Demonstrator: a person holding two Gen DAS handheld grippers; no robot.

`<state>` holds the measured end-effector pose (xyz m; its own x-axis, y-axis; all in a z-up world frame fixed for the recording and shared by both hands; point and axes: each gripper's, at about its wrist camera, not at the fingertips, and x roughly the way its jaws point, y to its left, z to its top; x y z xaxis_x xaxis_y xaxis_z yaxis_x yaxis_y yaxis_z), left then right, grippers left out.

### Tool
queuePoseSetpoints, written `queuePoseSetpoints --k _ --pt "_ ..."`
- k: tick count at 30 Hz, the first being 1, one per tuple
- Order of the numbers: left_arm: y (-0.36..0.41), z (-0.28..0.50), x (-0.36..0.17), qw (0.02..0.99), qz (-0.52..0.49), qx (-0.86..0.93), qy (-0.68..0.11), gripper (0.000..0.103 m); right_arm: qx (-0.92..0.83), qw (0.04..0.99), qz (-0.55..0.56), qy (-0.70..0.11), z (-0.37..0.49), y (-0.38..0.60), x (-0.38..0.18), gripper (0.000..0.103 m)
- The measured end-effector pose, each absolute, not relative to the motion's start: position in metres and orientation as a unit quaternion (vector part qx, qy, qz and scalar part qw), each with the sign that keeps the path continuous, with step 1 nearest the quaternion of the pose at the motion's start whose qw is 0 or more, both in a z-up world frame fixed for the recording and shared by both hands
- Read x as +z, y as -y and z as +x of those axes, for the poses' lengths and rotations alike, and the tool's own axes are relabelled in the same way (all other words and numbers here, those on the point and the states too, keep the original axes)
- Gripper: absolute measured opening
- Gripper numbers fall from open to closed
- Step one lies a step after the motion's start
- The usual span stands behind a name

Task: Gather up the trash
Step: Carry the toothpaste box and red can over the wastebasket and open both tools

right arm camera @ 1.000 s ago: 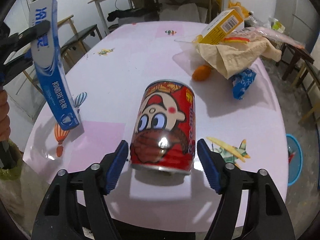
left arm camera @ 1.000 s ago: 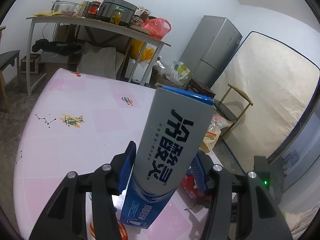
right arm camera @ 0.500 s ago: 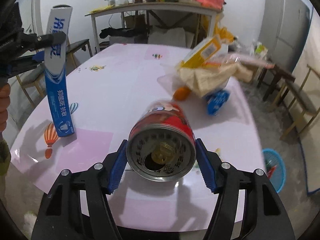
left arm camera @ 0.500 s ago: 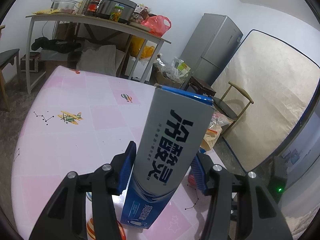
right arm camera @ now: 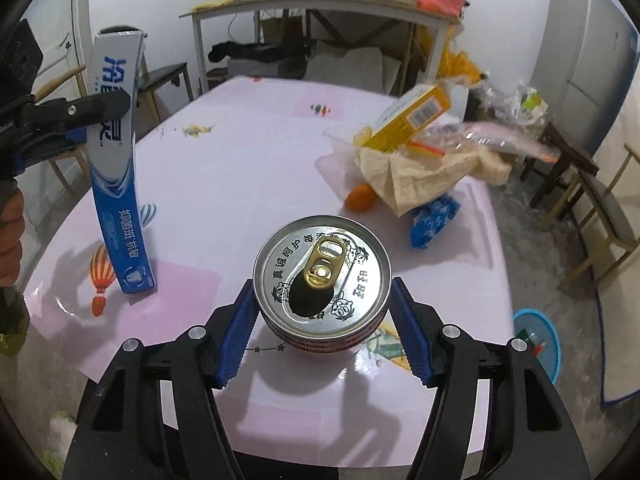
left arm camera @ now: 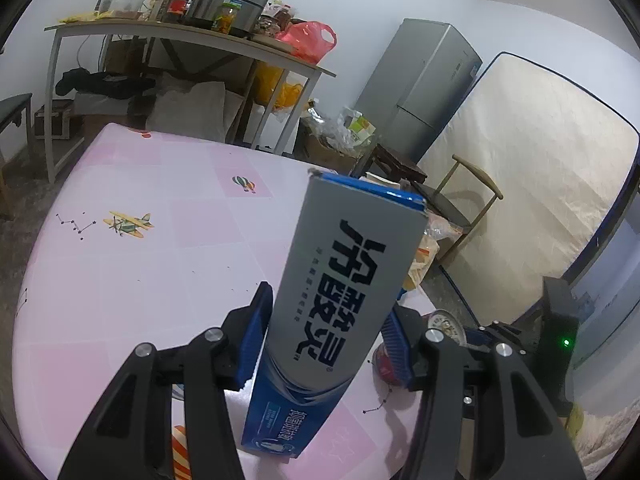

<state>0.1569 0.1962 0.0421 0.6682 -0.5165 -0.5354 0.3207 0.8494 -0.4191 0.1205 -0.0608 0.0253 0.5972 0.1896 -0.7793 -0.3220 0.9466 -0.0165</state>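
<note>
Pinching round metal can [right arm camera: 322,282], right hand-held gripper [right arm camera: 322,318]; rectangular cardboard box [left arm camera: 340,300] upright.

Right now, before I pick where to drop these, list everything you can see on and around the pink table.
toothpaste box: 1, silver and blue, upright, lower end at the table's near edge
drink can: 1, red, opened silver top, near table edge
pink table: 1, cartoon prints
yellow carton: 1, far right, on crumpled beige paper
orange fruit: 1, beside the paper
blue wrapper: 1, right side
blue basket: 1, floor, right
left hand-held gripper: shut on the toothpaste box
right hand-held gripper: shut on the drink can, jaws just closed
</note>
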Motion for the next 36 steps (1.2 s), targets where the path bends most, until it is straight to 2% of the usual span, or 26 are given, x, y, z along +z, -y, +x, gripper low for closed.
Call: queuePoseSetpoints --k 8,19,28,36 --pt "-0.192 0.159 0.043 0.902 -0.135 -0.233 -0.337 0.051 0.158 0.887 -0.046 -0.431 0.129 0.068 0.024 0.062" --pt "-0.157 0.157 0.062 0.901 -0.108 -0.259 -0.33 0.051 0.151 0.907 0.011 -0.394 0.104 0.114 0.048 0.061" --pt "-0.049 0.164 0.095 0.874 -0.074 -0.365 -0.312 0.051 0.059 0.933 0.076 -0.347 0.066 0.22 0.077 0.061" --pt "0.103 0.193 0.106 0.824 -0.044 -0.472 -0.31 0.051 -0.085 0.926 0.148 -0.337 0.049 0.353 0.064 0.061"
